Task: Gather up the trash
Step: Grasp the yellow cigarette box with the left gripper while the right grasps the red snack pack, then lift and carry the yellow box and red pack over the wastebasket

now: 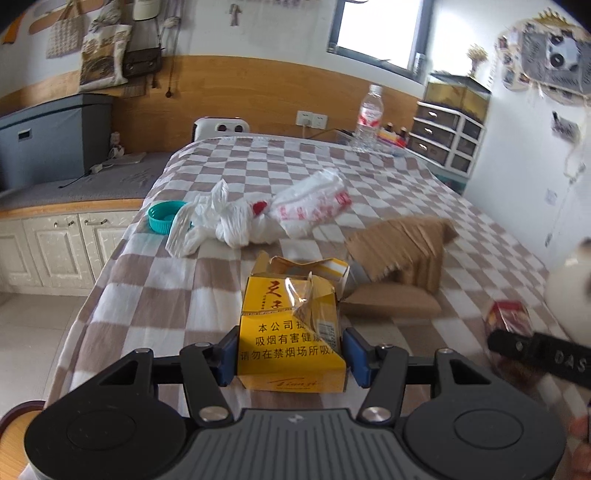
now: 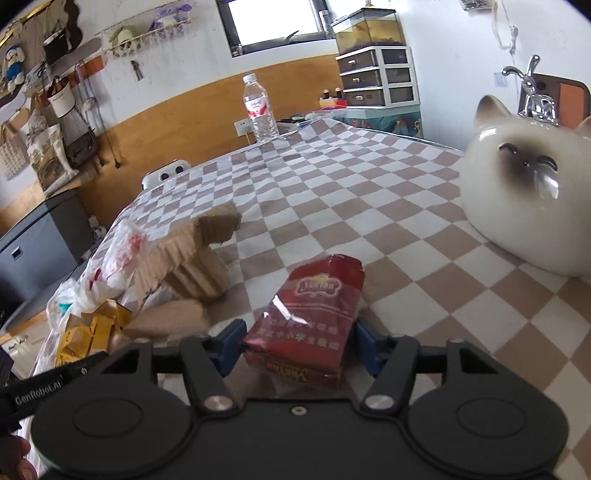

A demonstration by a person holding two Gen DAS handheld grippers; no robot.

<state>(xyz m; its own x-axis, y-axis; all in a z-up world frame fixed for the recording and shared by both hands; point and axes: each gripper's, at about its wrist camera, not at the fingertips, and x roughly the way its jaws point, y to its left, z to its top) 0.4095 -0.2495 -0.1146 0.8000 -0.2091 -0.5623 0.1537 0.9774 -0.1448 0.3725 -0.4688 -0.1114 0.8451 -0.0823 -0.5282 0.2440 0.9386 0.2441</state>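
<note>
Left gripper (image 1: 291, 356): the blue pads (image 1: 226, 357) press both sides of a yellow cigarette box (image 1: 291, 332), pinching it near its base; the torn lid flaps stand open at 12 o'clock.

Right gripper (image 2: 301, 349): a crumpled red cigarette pack (image 2: 308, 325) sits between the blue pads (image 2: 231, 347). The left pad meets the pack's edge, while a gap shows at the right pad, so the pictures do not settle whether it is gripped.

Yellow box, from the other side: in the right wrist view it shows at 9 o'clock, just beside the cardboard.

Torn cardboard (image 1: 402, 254): brown, ragged-edged, lying on the checked tablecloth (image 1: 369, 177) at 1 o'clock from the yellow box, close behind it.

Plastic bag (image 1: 266, 214): white with red print, knotted and crumpled, at 12 o'clock beyond the yellow box.

Teal cap (image 1: 164, 217): at 10 o'clock, near the table's left edge, touching the bag's loose end.

Water bottle (image 2: 259, 107): upright at the far end of the table, at 12 o'clock, well apart from the litter.

Cat figurine (image 2: 528, 192): white, glossy, round, at 2 o'clock from the red pack, resting on the cloth.

Drawer unit (image 2: 378, 75): against the far wall, with a glass tank (image 2: 365, 31) on top.
</note>
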